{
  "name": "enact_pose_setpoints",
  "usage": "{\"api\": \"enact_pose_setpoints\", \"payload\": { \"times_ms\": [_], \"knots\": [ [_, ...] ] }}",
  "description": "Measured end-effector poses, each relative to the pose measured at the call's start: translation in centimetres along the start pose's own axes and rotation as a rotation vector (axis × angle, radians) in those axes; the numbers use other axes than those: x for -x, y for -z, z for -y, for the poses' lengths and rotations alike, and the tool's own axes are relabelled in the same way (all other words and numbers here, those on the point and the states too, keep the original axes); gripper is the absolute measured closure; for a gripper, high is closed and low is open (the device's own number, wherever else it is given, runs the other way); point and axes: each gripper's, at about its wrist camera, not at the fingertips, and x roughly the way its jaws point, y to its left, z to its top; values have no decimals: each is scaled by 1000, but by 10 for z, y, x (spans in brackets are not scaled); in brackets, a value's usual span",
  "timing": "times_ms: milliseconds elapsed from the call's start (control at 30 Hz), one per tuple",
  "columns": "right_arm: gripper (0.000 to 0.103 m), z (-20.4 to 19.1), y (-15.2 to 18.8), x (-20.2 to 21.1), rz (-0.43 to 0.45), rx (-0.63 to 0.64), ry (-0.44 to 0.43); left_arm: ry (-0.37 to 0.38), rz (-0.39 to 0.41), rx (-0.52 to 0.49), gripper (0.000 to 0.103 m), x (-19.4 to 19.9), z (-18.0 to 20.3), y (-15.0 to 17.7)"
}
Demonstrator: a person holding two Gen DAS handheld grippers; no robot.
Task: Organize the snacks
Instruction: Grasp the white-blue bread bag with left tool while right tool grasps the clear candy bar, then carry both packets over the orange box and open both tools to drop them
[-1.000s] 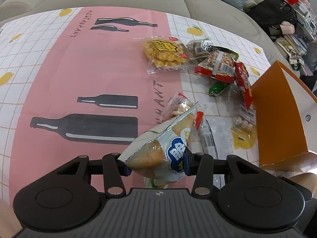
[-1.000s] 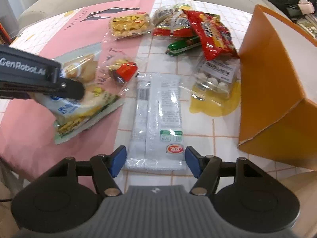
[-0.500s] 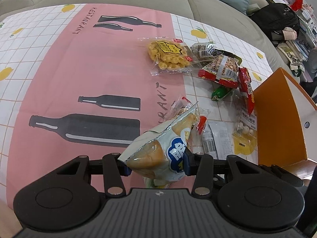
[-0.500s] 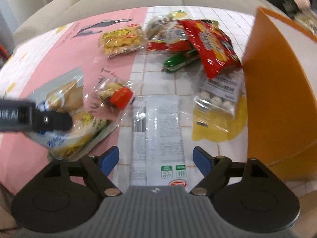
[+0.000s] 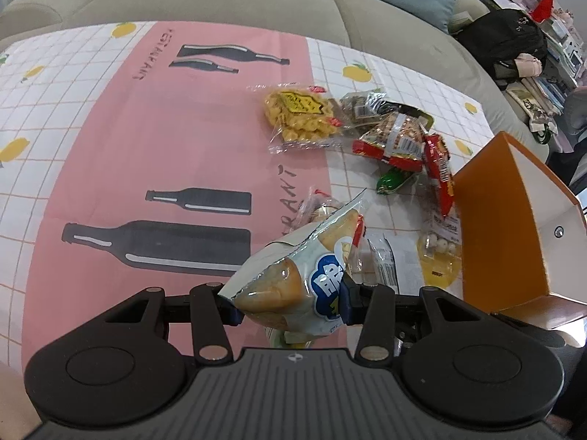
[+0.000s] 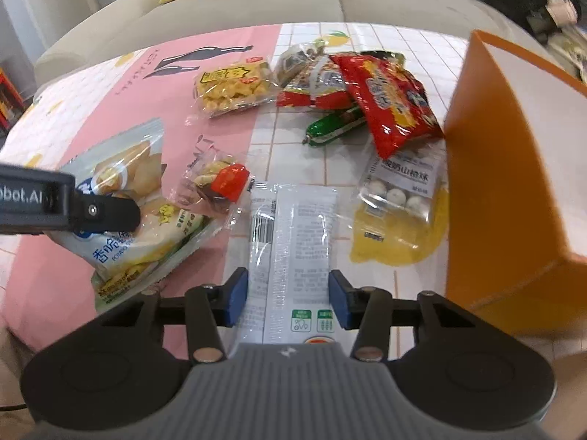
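My left gripper [image 5: 290, 302] is shut on a pale chip bag [image 5: 293, 271] with a blue logo, held tilted just above the pink tablecloth. From the right wrist view, one of its black fingers [image 6: 106, 214] clamps the same bag [image 6: 124, 168]. My right gripper [image 6: 288, 302] straddles the near end of a long white packet [image 6: 293, 234] and its jaws are closing. The blue pads stand right at the packet's two long edges. The packet still lies flat and uncrumpled on the table. An open orange box [image 6: 513, 183] stands at the right.
Loose snacks lie beyond: a yellow puff bag [image 6: 231, 86], a red bag [image 6: 389, 95], a green sausage [image 6: 330, 126], a clear bag of white balls [image 6: 400, 190], and a small bag with a red piece [image 6: 220, 179]. A sofa [image 6: 256, 0] borders the table's far side.
My right gripper slid forward over the white packet's end, widened briefly, then narrowed until its pads reached the packet's edges. The left gripper kept its hold on the chip bag.
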Motion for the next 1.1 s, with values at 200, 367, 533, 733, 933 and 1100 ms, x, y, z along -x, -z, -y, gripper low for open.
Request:
{"api": "enact_pose_setpoints", "payload": {
  "times_ms": [200, 367, 533, 733, 933, 1100],
  "knots": [
    [58, 11, -4, 40, 56, -93, -73, 6, 26, -20, 51, 20, 14, -2],
    [58, 24, -14, 80, 147, -128, -94, 19, 54, -34, 52, 40, 31, -6],
    [58, 48, -25, 120, 225, -133, -75, 57, 79, -81, 52, 57, 61, -17],
    [58, 91, -41, 151, 261, -160, -36, 125, 105, -181, 52, 68, 115, -36],
    [58, 137, -53, 165, 251, -202, 11, 209, 98, -294, 52, 65, 176, -52],
    [58, 174, -55, 164, 215, -228, 47, 253, 52, -413, 52, 50, 224, -57]
  ]
}}
